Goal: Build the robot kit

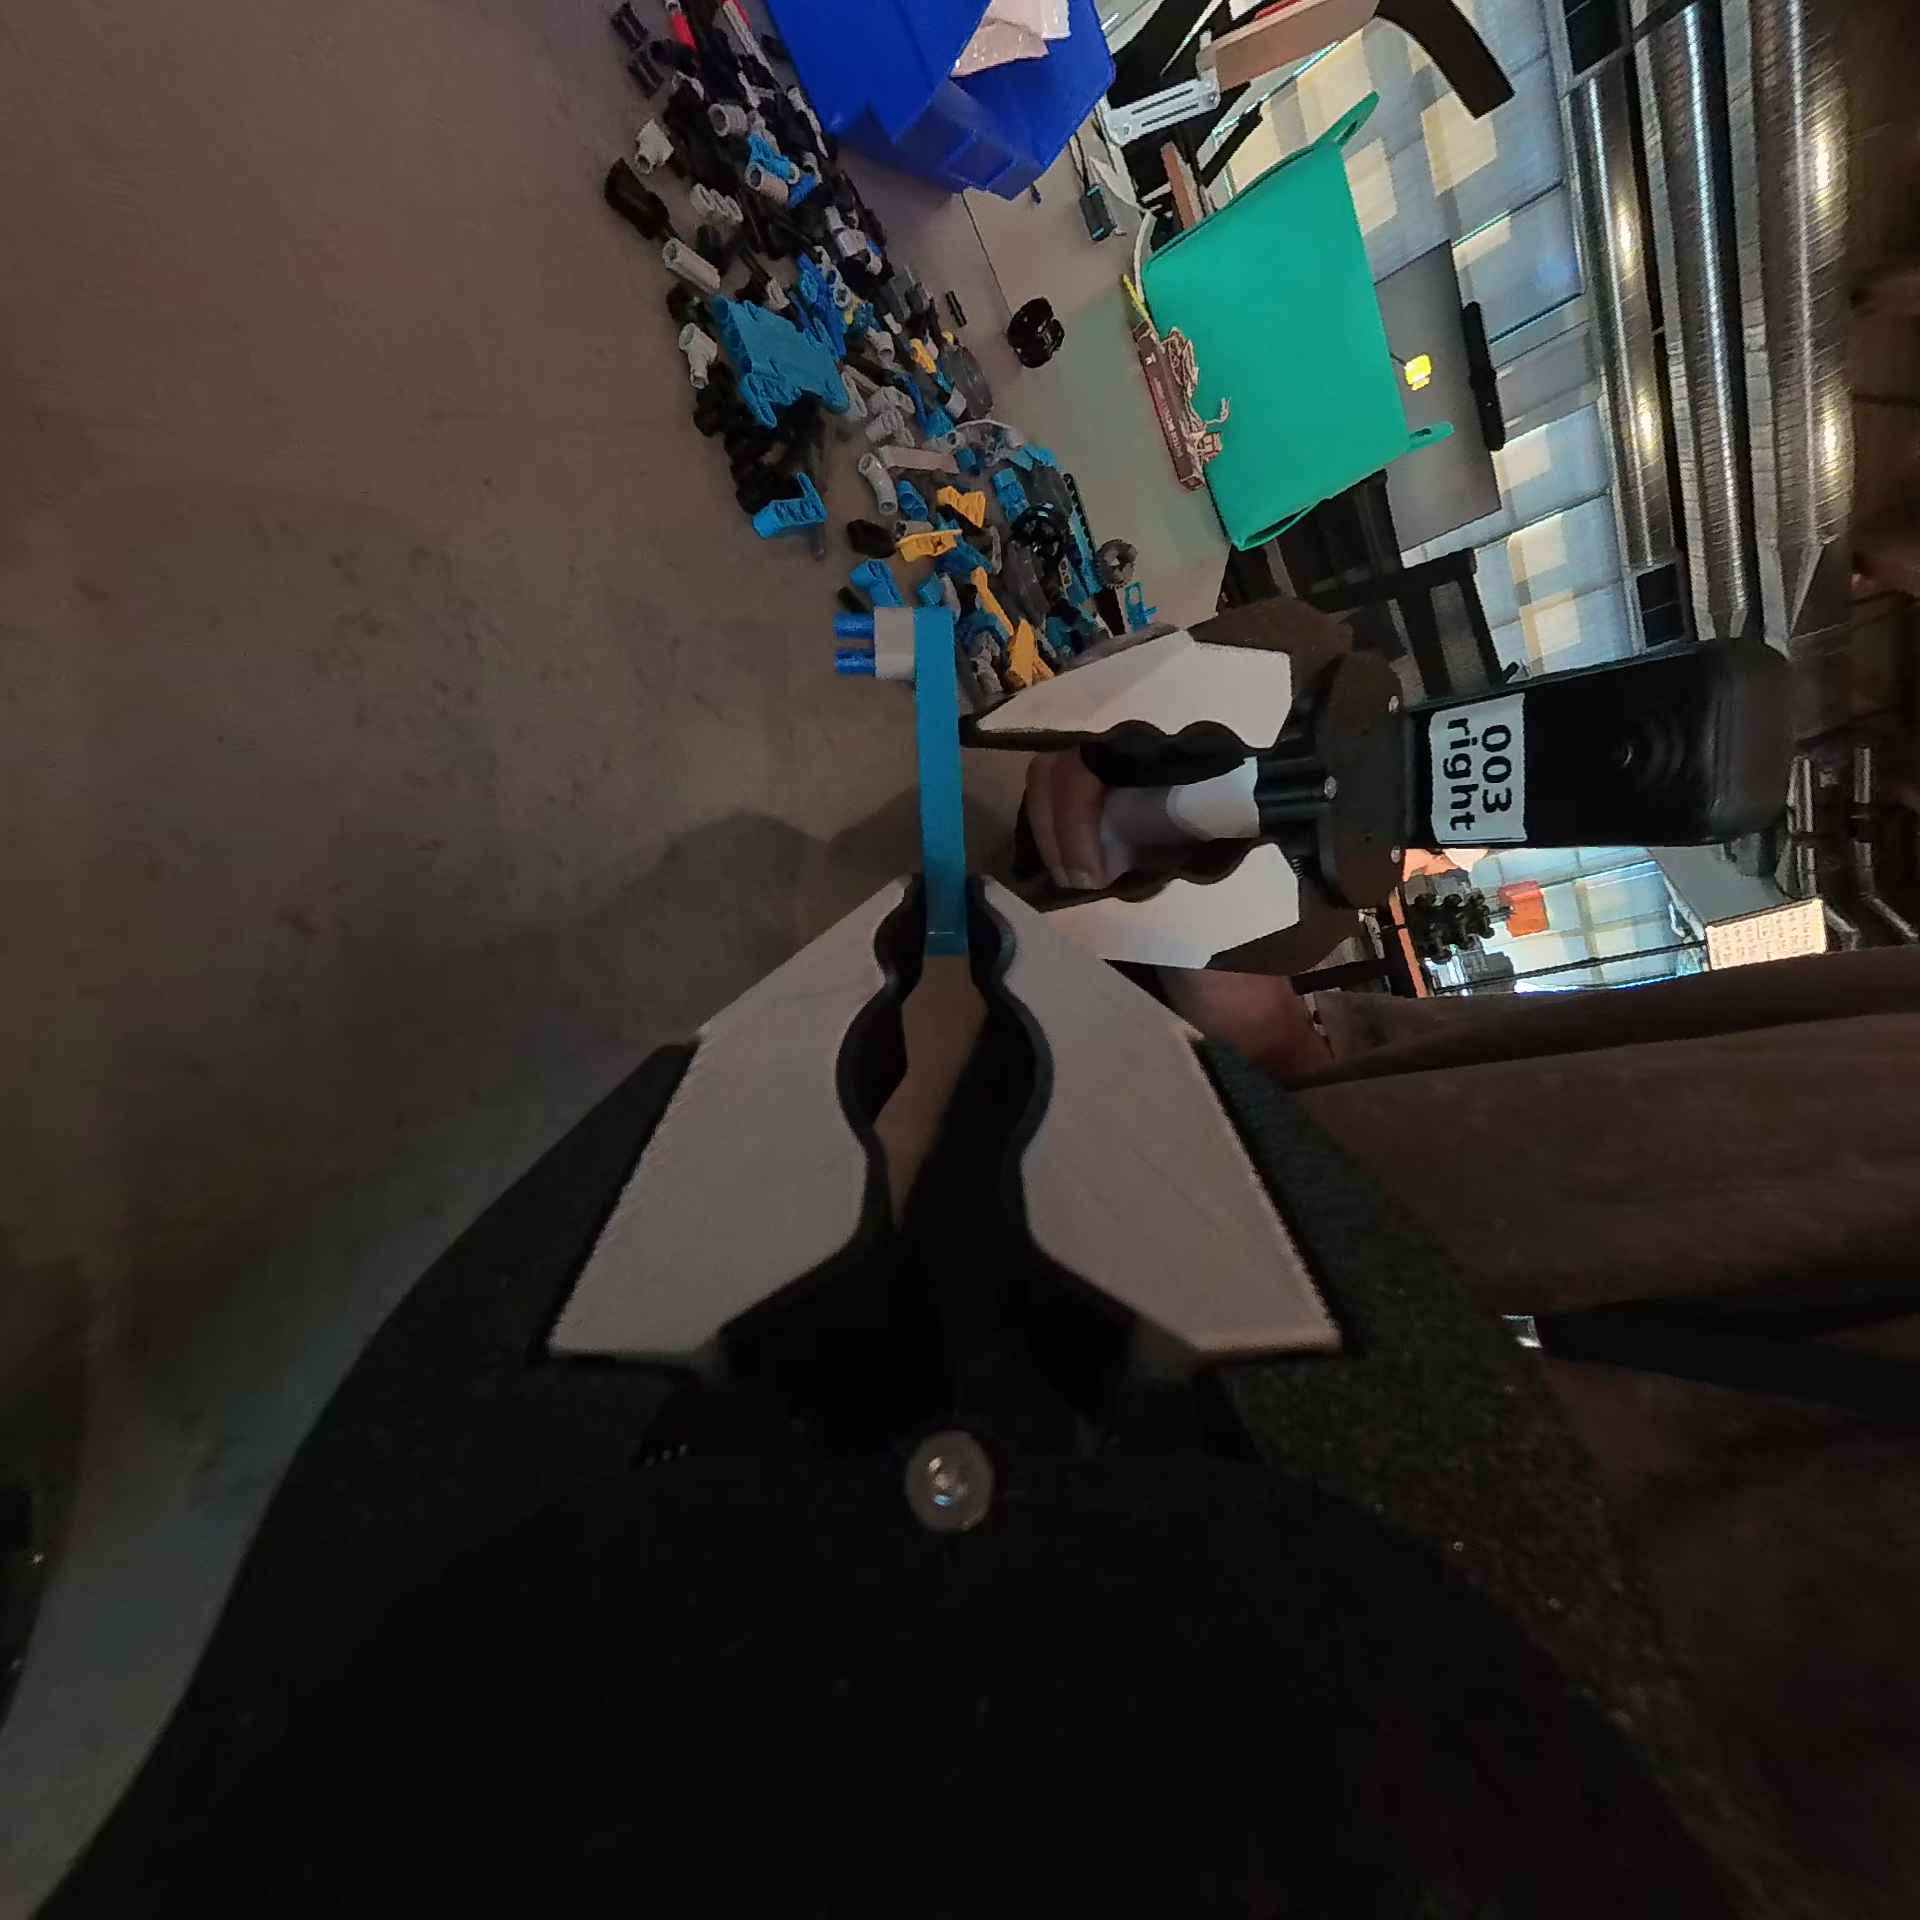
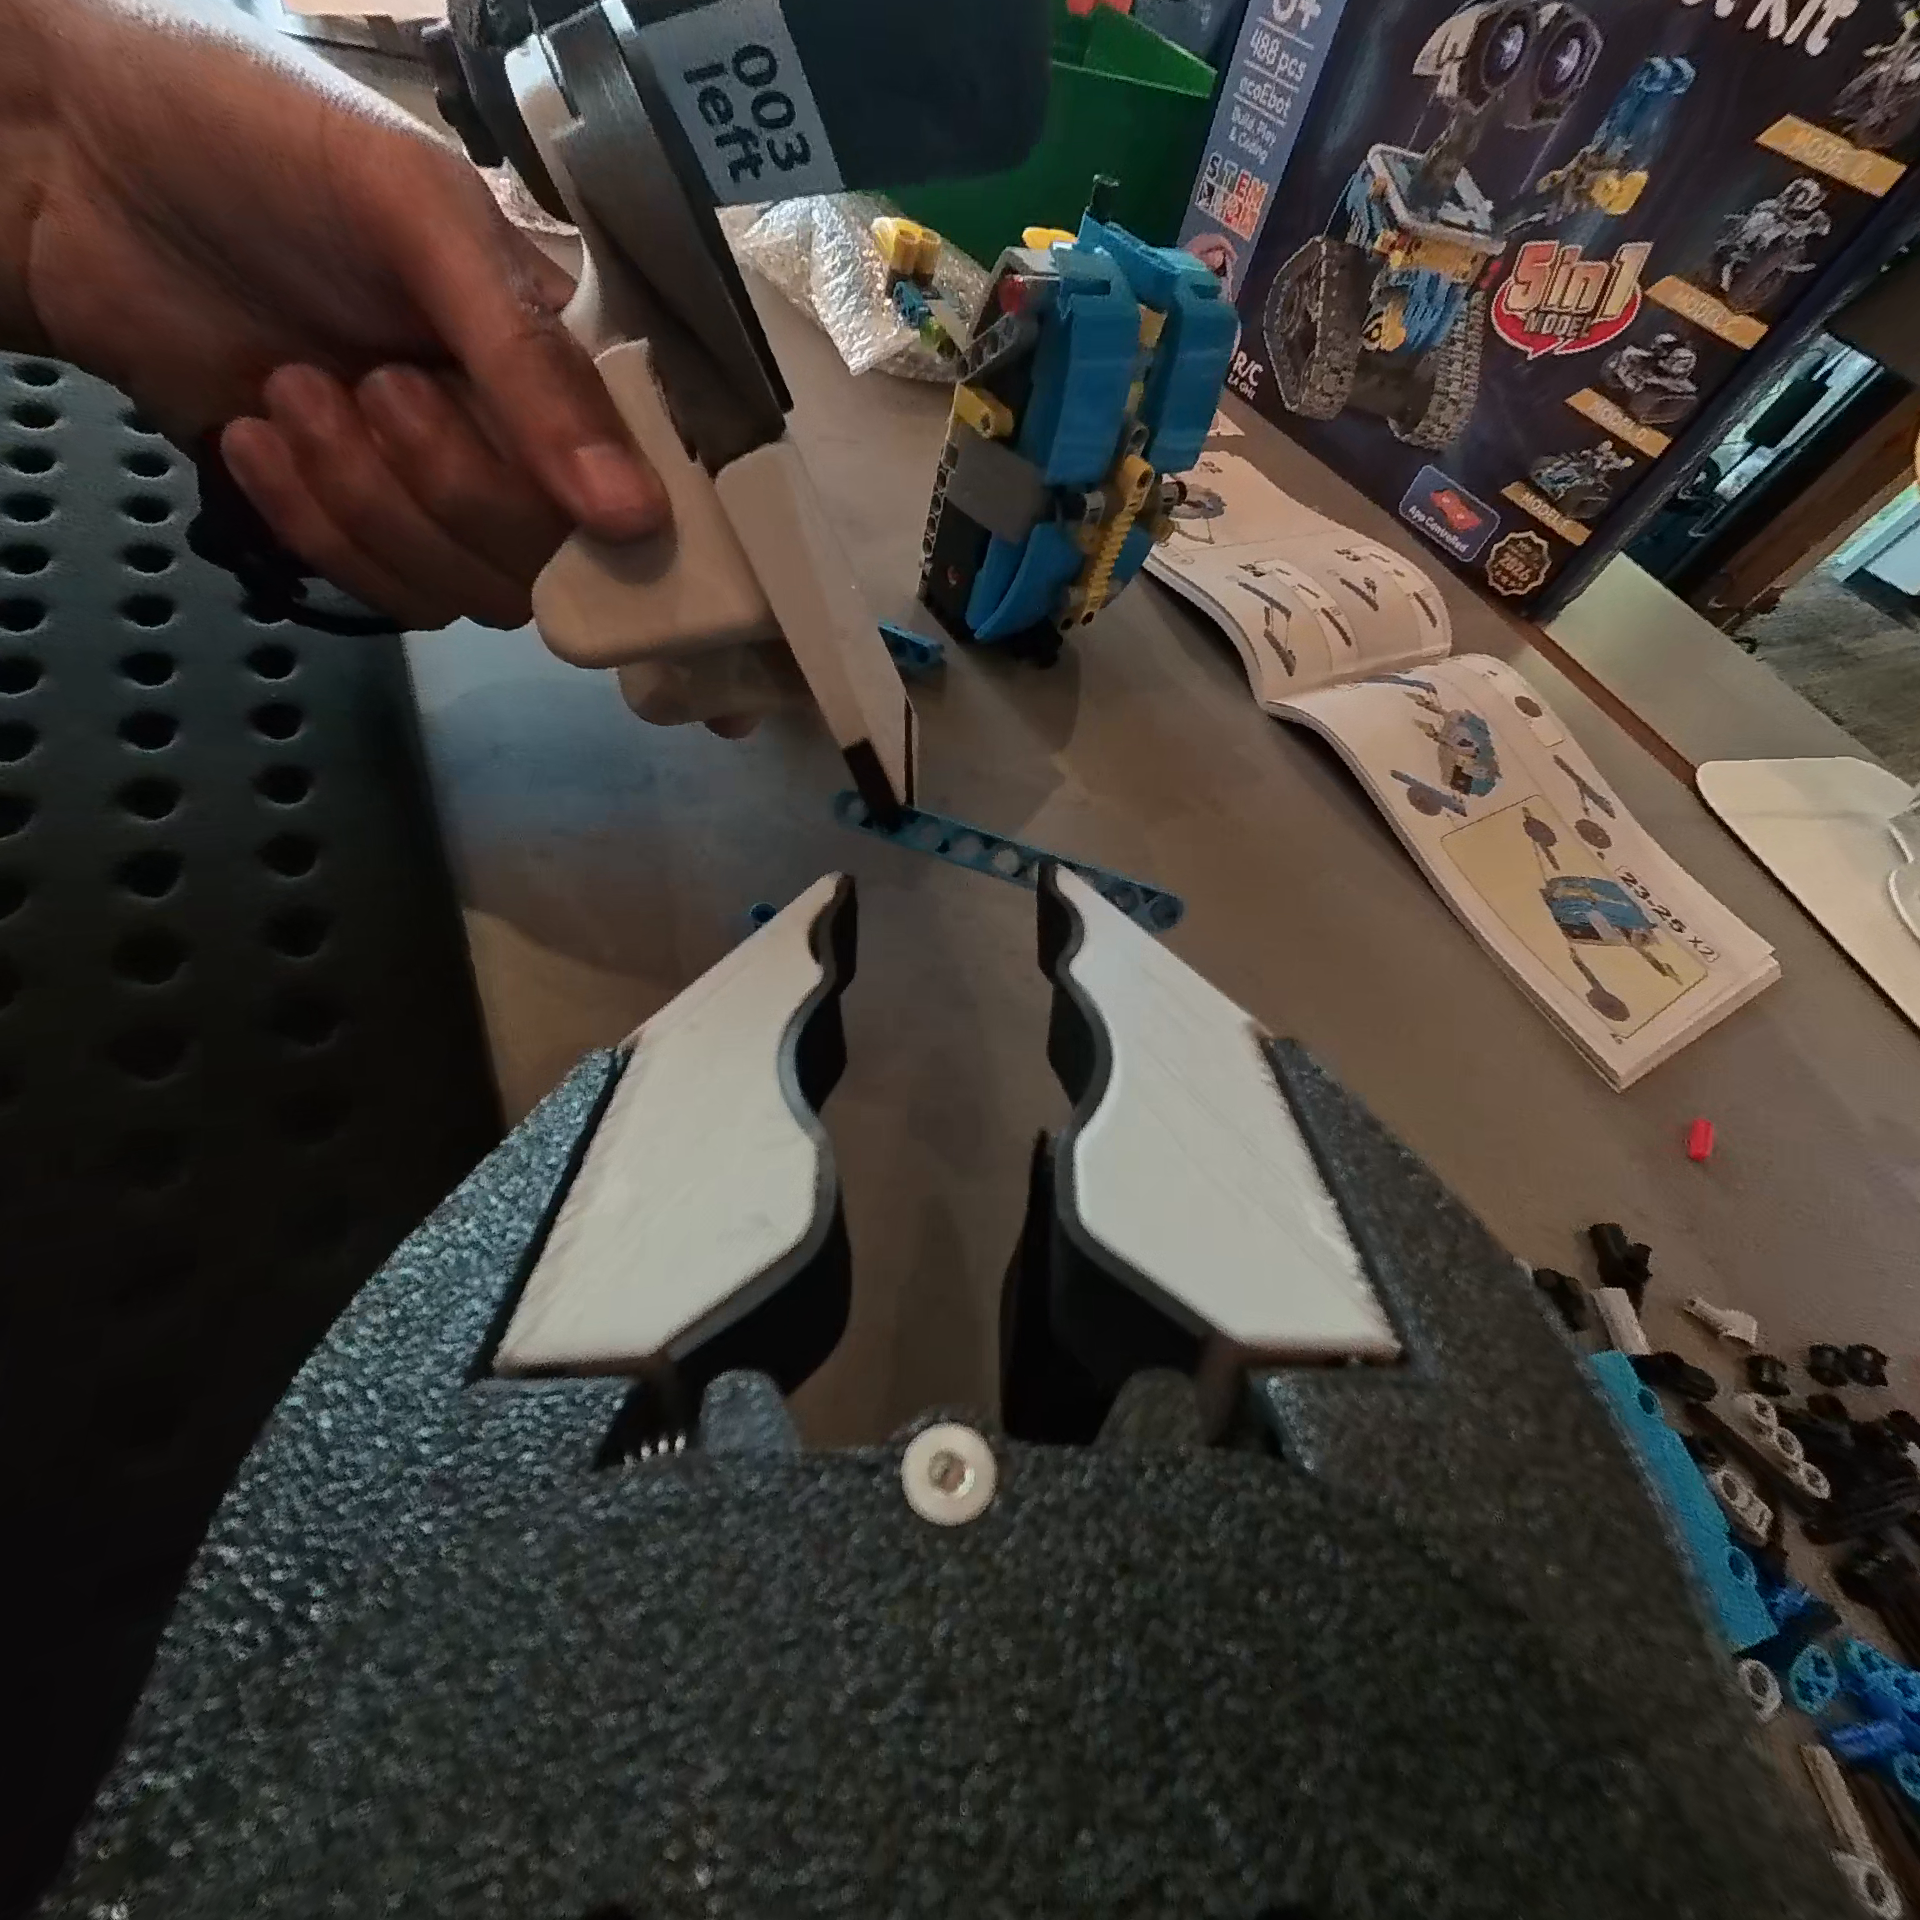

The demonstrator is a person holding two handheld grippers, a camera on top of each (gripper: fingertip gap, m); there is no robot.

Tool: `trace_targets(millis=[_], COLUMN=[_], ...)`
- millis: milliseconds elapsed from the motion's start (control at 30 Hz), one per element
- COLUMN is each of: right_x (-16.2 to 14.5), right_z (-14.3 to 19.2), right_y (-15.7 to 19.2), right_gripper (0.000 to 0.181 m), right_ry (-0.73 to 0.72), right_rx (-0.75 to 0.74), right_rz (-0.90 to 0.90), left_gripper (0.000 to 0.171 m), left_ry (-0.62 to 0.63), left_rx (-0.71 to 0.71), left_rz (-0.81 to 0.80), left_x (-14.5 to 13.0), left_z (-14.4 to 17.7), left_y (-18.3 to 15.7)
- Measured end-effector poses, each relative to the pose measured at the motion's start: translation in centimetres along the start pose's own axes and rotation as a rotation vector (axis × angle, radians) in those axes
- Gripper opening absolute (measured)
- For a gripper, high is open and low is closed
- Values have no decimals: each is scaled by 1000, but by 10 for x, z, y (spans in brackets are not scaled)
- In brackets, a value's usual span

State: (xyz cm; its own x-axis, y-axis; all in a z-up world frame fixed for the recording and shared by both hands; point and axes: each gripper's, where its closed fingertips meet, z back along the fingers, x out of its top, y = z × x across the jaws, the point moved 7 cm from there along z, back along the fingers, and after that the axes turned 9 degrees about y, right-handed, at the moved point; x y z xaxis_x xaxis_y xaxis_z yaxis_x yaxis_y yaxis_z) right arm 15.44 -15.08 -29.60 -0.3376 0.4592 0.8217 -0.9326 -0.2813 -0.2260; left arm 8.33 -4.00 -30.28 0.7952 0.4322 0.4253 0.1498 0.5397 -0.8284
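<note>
Left gripper (image 1: 943,914) fingers clamped on blue beam (image 1: 938,769) end only; could pivot or slip. Right gripper (image 2: 945,899) fingers apart, just near of beam, above tabletop (image 2: 1299,1039).

We find a white label (image 1: 1475,769) with dark characters on the black camera body of the right gripper (image 1: 1013,816), and a grey label (image 2: 753,114) with dark characters on the body of the left gripper (image 2: 885,800). A dark blue box (image 2: 1558,260) standing at the back of the surface (image 2: 1195,987) carries printed lettering, numbers and round badges around pictures of models. An open instruction booklet (image 2: 1351,613) lying before it bears small printed step numbers and a part count beside its drawings.
</note>
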Motion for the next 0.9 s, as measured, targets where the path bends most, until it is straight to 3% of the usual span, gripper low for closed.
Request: trace_targets(millis=[900], right_x=[7], right_z=[-6], right_y=[17], right_gripper=[35], right_ry=[-7], right_rx=[41], right_rz=[53], left_gripper=[6], left_ry=[-23], left_rx=[-9], left_rz=[18], left_x=[2], left_z=[-1], left_y=[0])
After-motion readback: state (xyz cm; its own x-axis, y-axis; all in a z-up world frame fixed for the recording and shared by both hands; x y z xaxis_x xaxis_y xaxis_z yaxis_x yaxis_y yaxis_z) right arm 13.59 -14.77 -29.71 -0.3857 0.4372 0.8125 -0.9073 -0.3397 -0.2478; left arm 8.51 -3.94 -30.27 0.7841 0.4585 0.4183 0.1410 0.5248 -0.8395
